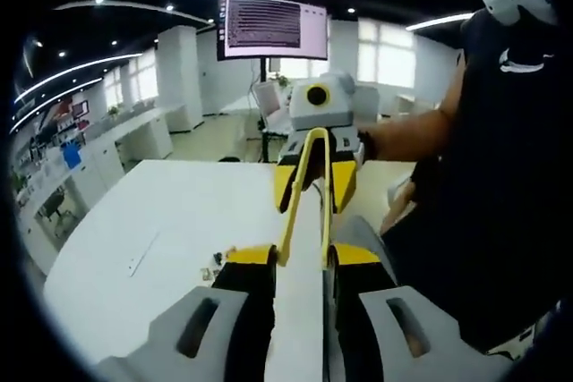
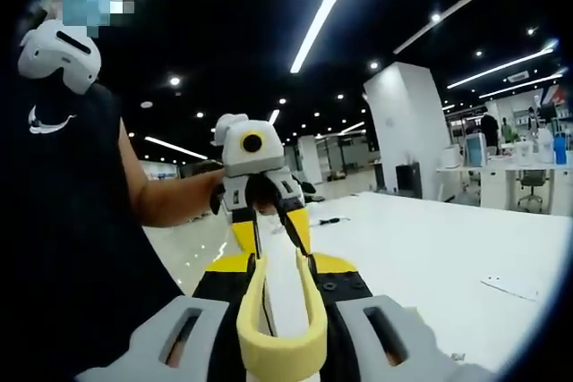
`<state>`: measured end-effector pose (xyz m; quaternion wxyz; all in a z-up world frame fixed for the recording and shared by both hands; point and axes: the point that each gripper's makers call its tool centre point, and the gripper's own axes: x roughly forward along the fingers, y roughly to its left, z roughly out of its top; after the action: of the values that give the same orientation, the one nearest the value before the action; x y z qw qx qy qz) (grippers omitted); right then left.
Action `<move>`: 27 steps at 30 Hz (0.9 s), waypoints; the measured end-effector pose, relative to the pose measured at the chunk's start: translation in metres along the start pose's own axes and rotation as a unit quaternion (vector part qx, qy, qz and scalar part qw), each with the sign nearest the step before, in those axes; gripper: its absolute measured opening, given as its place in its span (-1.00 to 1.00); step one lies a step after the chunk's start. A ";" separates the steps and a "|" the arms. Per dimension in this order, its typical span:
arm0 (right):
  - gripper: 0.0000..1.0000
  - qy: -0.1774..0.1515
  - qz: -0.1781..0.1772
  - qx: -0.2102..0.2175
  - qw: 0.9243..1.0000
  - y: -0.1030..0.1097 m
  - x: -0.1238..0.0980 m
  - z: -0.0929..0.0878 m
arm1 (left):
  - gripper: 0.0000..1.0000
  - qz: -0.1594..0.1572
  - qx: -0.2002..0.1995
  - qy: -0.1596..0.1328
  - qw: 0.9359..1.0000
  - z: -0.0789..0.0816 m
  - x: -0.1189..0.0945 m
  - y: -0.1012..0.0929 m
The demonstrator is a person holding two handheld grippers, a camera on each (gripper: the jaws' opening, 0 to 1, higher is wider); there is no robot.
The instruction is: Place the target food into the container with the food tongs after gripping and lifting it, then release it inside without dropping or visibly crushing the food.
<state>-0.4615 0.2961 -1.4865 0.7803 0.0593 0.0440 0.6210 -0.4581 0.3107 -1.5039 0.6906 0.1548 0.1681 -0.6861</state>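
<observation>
**Tongs bridging the two grippers above the table**

The yellow tongs point(image 1: 326, 203) point(image 2: 273, 351) are hanging in the air between the two grippers, which are facing each other. Their looped closed end is sitting between the jaws of the right gripper point(image 2: 277, 266) point(image 1: 313, 181). Their two arms are spreading slightly apart toward the left gripper point(image 1: 304, 255) point(image 2: 271, 230) and lying against the inner faces of its jaws. The arms are standing narrowly open with nothing gripped between them. Their long axis is running straight from one gripper to the other.

Beneath the tongs a white table point(image 1: 179, 212) point(image 2: 430, 248) is stretching out, with small bits point(image 1: 215, 261) lying near the left gripper's jaws and a sheet of paper point(image 2: 510, 285) well off to one side. Beside the tongs a person's forearm point(image 1: 412, 136) is reaching in to the right gripper. Behind it a monitor point(image 1: 273, 26) is glowing, and behind the left gripper a white pillar point(image 2: 407, 131) is standing.
</observation>
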 end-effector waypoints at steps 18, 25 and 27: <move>-0.58 0.001 0.007 -0.003 1.000 0.005 0.005 0.003 | -0.76 0.001 0.000 -0.020 1.000 -0.004 0.000 -0.005; -0.59 -0.007 0.014 -0.015 1.000 0.003 0.004 0.012 | -0.98 0.021 0.019 -0.040 0.999 0.008 -0.007 -0.002; -0.58 -0.003 0.011 -0.018 1.000 0.002 0.007 0.012 | -0.99 0.021 0.019 -0.054 0.998 0.014 -0.009 -0.001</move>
<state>-0.4600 0.3024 -1.4743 0.7742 0.0472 0.0297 0.6304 -0.4592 0.3125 -1.4872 0.7102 0.1341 0.1144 -0.6816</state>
